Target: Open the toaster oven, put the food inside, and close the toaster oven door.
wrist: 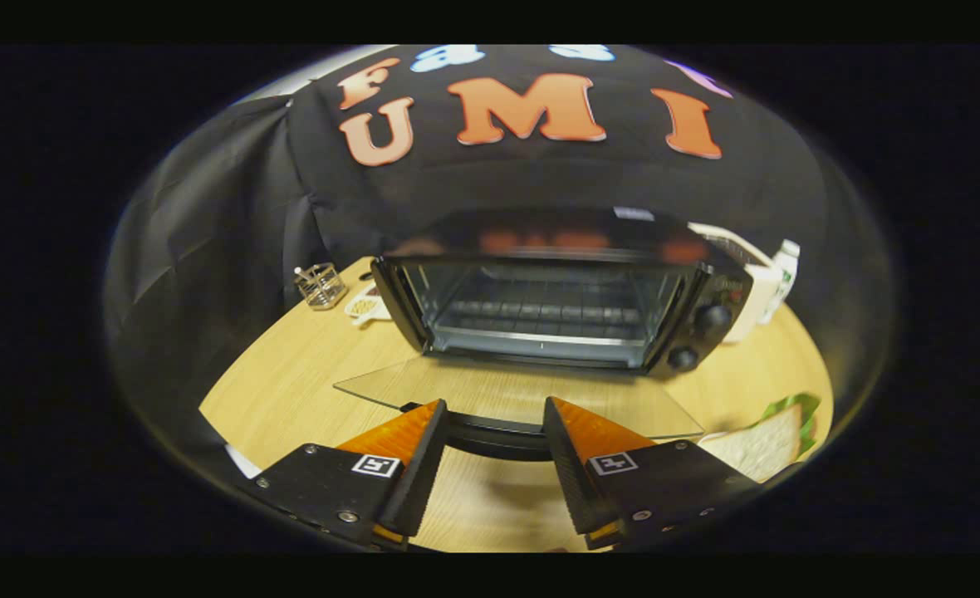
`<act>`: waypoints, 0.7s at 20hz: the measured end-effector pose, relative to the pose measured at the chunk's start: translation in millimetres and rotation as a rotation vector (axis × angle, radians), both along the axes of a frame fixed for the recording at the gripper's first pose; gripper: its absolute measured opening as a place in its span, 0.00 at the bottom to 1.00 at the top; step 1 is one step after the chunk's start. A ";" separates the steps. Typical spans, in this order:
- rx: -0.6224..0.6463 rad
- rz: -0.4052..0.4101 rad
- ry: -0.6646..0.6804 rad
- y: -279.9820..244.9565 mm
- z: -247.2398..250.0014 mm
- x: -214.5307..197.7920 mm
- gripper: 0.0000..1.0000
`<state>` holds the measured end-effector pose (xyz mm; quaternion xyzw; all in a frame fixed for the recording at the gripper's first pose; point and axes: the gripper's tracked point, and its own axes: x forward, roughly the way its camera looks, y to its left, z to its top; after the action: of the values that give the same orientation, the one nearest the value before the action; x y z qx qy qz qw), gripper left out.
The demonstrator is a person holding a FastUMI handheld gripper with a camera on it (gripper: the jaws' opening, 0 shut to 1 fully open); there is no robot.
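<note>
Tongs [494, 415] spread apart, gripping nothing; the door's handle [494, 436] spans the gap between the fingers. Oven [556, 291] just beyond, mouth facing the tongs, long axis crosswise. Glass door [457, 386] lies flat over the table [291, 374]. Bread [760, 448] beside the right finger, by the table edge. Bare wood left of the oven.

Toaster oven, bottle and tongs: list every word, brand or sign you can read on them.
Toaster oven: pale sticker on top, faint print above the knobs, both too blurred to read.
Bottle: label too small to read.
Tongs, open either side of the door handle: square black-and-white markers, no words.
</note>
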<state>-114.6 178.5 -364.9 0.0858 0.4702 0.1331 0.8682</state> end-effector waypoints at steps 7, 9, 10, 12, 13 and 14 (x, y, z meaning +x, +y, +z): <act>-0.024 -0.035 0.156 0.4 -51.3 -24.5 0.65; -0.037 -0.022 0.161 1.1 -57.9 -26.8 0.66; -0.038 -0.016 0.144 0.9 -56.8 -24.0 0.68; -0.028 0.000 0.145 0.4 -55.1 -25.5 0.68; -0.022 0.006 0.156 -0.5 -52.3 -28.5 0.70; -0.018 0.001 0.164 -4.6 -47.5 -30.5 0.75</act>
<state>-145.1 173.9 -412.5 0.0882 0.5409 0.1218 0.8276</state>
